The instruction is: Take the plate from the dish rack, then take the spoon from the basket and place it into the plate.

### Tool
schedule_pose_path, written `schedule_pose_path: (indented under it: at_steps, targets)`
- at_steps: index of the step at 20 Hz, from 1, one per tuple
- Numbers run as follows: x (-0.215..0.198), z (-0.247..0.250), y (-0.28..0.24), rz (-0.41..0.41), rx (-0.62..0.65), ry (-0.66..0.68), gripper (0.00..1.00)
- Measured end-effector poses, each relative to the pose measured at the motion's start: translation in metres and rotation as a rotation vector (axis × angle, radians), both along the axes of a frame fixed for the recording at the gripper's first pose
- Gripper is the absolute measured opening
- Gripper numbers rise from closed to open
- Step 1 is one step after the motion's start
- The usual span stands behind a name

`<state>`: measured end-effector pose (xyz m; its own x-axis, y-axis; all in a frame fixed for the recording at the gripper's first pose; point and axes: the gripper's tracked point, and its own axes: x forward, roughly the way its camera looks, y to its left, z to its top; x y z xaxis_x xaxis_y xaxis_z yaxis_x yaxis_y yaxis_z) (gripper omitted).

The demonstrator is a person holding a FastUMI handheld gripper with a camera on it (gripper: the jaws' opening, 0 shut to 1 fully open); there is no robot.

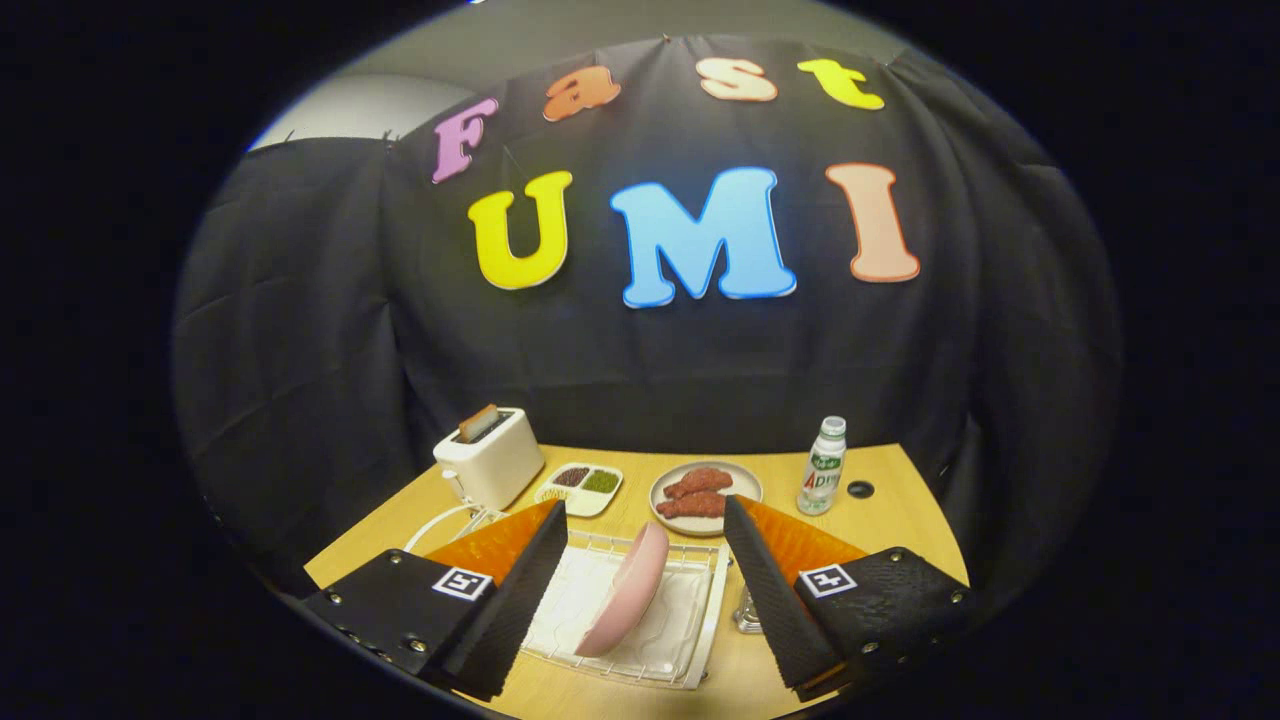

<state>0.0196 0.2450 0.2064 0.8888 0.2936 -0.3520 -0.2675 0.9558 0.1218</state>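
**Plate on edge in the rack, fingers spread above it**

We see the gripper [645,590] with its fingers spread wide and nothing between them but air; the pink plate [625,592] stands on edge, leaning, in the white wire dish rack [712,620], between the two fingers and untouched by either.

The risks, as we judge them: the plate is thin and tilted, so if we close off-centre on the rim it may pivot or slip out rather than lift. A finger coming down too low could catch on the rack wires and drag the whole rack across the wooden table [900,520]. Just beyond the rack sits a plate of reddish meat pieces [704,494], with a small bottle [823,467] beside it, and a divided dish [580,487] and a white toaster [490,462] further left; a wide swing on the way out could knock any of them.

We cannot pick out the basket or the spoon with any certainty. A white wire shape [440,525] shows partly behind the left finger, and a small clear object [747,612] by the right finger is mostly covered; we cannot tell what either is. The lower edge of the plate, where it seats in the rack, is hard to make out.
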Motion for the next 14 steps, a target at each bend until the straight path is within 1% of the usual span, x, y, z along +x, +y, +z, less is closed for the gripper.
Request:
schedule_pose_path:
  at_steps: [3, 5, 7, 10, 12, 13, 14]
  targets:
    - [0.021, -0.035, 0.005, 0.002, -0.025, 0.159, 0.98]
    - [0.029, -0.065, 0.005, 0.007, -0.064, 0.272, 0.98]
    - [0.031, -0.088, 0.007, 0.020, -0.075, 0.366, 0.98]
    - [0.034, -0.111, 0.015, 0.042, -0.076, 0.464, 0.89]
    - [0.035, -0.126, 0.024, 0.063, -0.070, 0.531, 0.89]
    - [0.035, -0.134, 0.028, 0.075, -0.062, 0.565, 0.86]
    - [0.037, -0.138, 0.032, 0.086, -0.052, 0.596, 0.87]
